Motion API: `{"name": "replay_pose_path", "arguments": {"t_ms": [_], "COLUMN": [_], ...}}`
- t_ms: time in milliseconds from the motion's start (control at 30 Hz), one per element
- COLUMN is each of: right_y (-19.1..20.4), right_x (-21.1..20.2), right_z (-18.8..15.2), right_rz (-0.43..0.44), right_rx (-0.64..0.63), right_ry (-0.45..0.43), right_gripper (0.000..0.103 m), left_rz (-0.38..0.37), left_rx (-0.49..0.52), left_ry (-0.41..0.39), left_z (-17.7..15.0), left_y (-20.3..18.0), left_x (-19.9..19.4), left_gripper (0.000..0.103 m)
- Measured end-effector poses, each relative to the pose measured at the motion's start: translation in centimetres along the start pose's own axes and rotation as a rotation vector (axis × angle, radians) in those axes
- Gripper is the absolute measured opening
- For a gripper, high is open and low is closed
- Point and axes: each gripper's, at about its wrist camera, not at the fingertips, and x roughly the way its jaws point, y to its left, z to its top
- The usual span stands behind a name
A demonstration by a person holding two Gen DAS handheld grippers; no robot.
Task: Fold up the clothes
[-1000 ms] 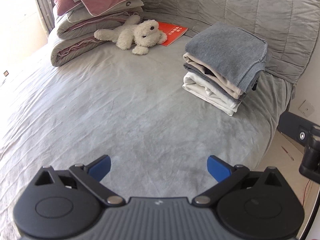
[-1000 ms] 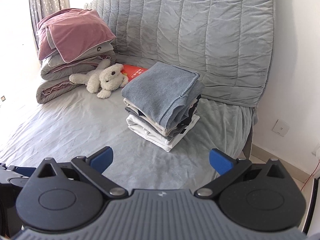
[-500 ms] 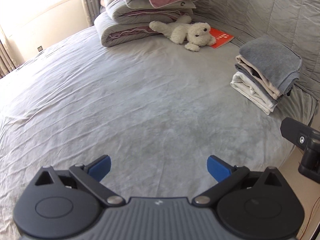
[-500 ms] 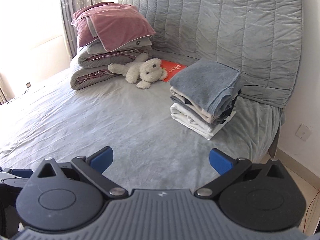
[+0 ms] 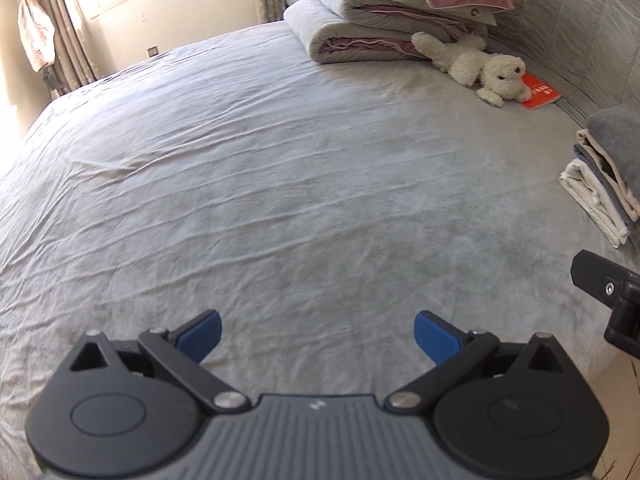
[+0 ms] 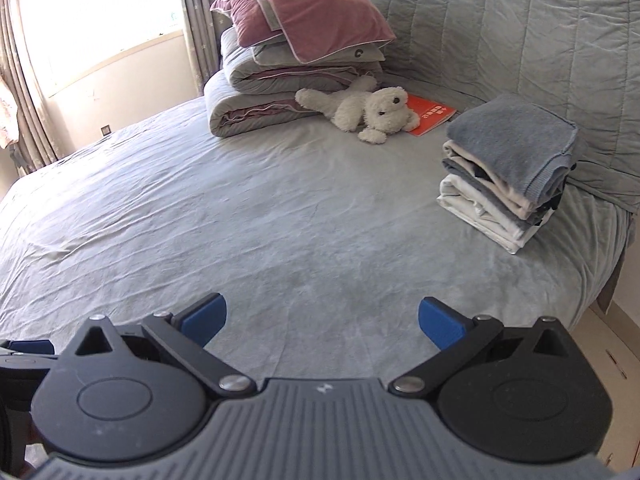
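- Our left gripper (image 5: 316, 334) and right gripper (image 6: 322, 320) hang released, jaws wide, grasping nothing.
- The folded clothes stack (image 6: 508, 172) lies far right on the bed (image 6: 280, 220), well apart from both.

Grey bedsheet (image 6: 280, 200), white plush dog (image 6: 372, 114), red booklet (image 6: 434, 118)

Illumination is daylight, entering through the window (image 6: 100, 20) at the upper left of both views. The window area is overexposed, with detail washed out. A bright glare patch falls on the left edge of the bed sheet (image 5: 280, 200); raking light picks out its wrinkles. The right side of each view is dimmer and evenly lit. The stack of folded clothes (image 6: 508, 172) casts only a faint shadow. Focus is sharp throughout, with no visible motion blur. Fisheye distortion bows the bed outline, and dark vignetting clips the frame corners.
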Motion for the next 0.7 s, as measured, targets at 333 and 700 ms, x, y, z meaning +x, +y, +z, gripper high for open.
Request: {"name": "replay_pose_path", "arguments": {"t_ms": [333, 700], "right_y": [5.5, 9.7], "right_x": [2.7, 5.1], "right_z": [-1.4, -2.5], "right_rz": [0.071, 0.114], "right_rx": [-0.072, -0.131], "right_ry": [0.041, 0.083], "right_gripper": [0.103, 0.103], "left_rz": [0.088, 0.149], "left_rx": [-0.131, -0.224], "left_ry": [0.007, 0.032], "left_z": [-1.3, -2.3], "left_y": [6.6, 11.5], "left_x": [1.7, 4.0], "left_gripper": [0.102, 0.102]}}
